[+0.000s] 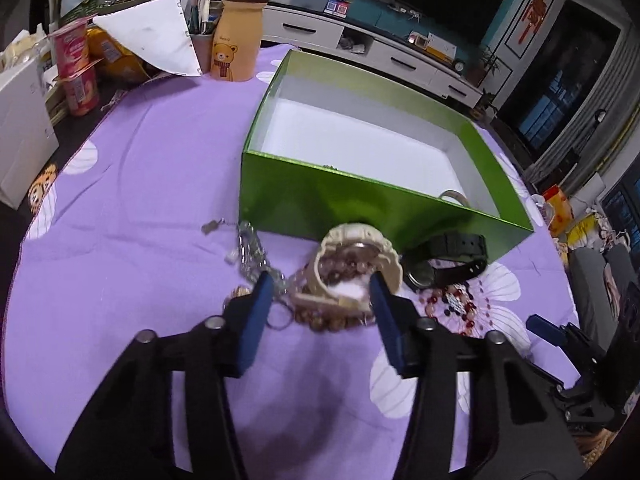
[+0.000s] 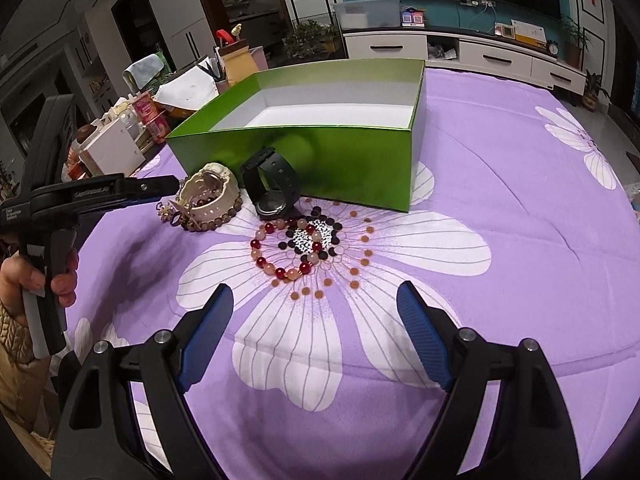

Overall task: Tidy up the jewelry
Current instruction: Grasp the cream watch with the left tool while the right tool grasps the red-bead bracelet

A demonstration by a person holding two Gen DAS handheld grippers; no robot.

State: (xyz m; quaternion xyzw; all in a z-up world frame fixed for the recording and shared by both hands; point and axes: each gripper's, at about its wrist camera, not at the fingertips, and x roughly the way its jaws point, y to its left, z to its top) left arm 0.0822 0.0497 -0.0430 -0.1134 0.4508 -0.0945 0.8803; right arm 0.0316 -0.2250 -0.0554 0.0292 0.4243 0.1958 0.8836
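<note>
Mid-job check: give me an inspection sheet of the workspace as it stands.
Surface: purple flowered cloth, jewelry piled before the box.
Job's things: green box, open, a ring-shaped piece in one corner; cream watch; black watch; wooden bead bracelet; red bead bracelet; silver chain.
Clutter: bear bottle, cups, paper, pens at the cloth's far edge.
Grippers: left gripper around the cream watch, contact unclear; right gripper open, nothing between its fingers.
Cables: nothing seen on the cloth.
Surroundings: TV cabinet, wall clock.
</note>
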